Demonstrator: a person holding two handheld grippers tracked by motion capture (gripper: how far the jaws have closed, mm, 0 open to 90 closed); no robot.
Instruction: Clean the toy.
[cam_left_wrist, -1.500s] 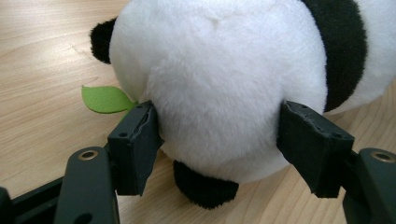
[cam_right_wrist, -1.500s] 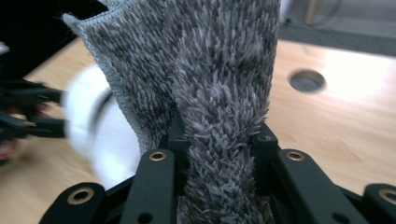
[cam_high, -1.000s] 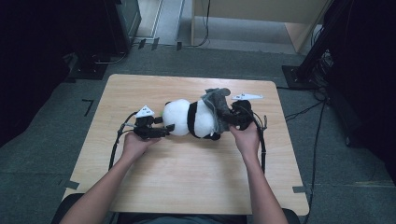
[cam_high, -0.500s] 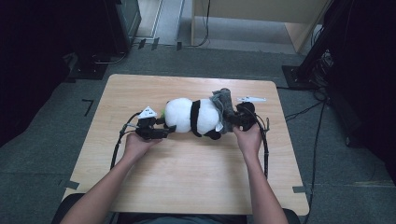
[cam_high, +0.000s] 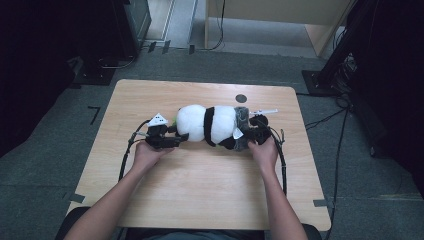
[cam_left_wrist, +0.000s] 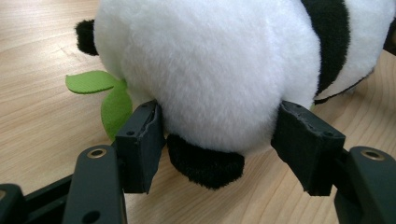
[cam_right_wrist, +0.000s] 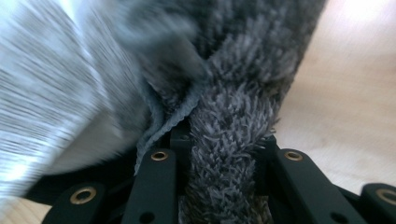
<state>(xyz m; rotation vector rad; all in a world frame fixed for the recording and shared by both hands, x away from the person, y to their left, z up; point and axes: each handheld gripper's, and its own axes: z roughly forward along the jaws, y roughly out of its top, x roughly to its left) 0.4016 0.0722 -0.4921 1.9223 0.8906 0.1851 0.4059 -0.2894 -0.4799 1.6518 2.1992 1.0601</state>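
While both forearms reach in from the near edge, the person's hands rest low on the wooden table (cam_high: 200, 190), one at each end of a plush panda (cam_high: 210, 124) that lies on its side across the middle of the tabletop. At the toy's white end, the left gripper (cam_high: 172, 140) points level toward it; its jaws have just been closing and now stand half apart, the pads against the white fur on either side, with a black paw and a green felt leaf (cam_left_wrist: 105, 95) below them. At the far end, the right gripper (cam_high: 250, 135) is clamped nearly closed on a fold of grey fuzzy fabric (cam_right_wrist: 229, 154), which covers that end of the panda. Black cables trail back along both wrists. Grey carpet surrounds the table, with dark equipment stands at both sides and a pale wooden cabinet behind.
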